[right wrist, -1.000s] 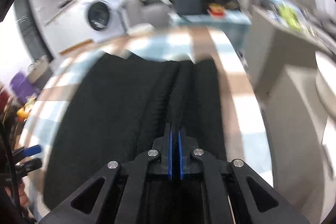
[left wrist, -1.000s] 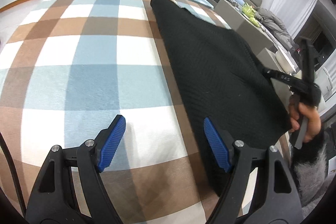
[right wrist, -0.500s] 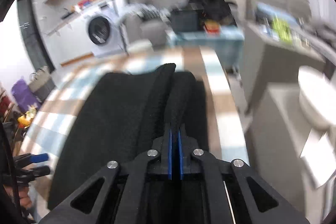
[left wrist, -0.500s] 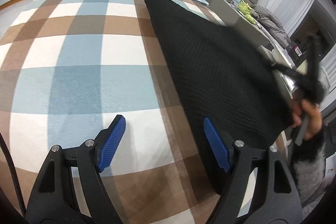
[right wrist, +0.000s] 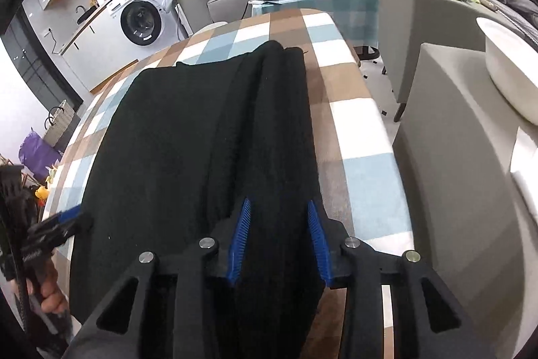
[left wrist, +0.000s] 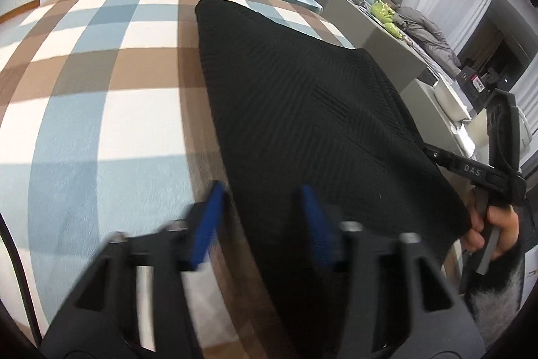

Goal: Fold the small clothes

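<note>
Checked cloth (left wrist: 101,130) is covering the table, with one black knit garment (left wrist: 302,110) lying along its right half, near the right-hand rim; broad bare cloth is lying open to the garment's left. Left gripper (left wrist: 260,217), motion-blurred, is closing over the garment's near left edge, pads not yet pressing. Right gripper (right wrist: 279,234) is opening, a raised fold of the garment lying between its spread blue fingers (right wrist: 240,238). Near hem is cut off below both views.
</note>
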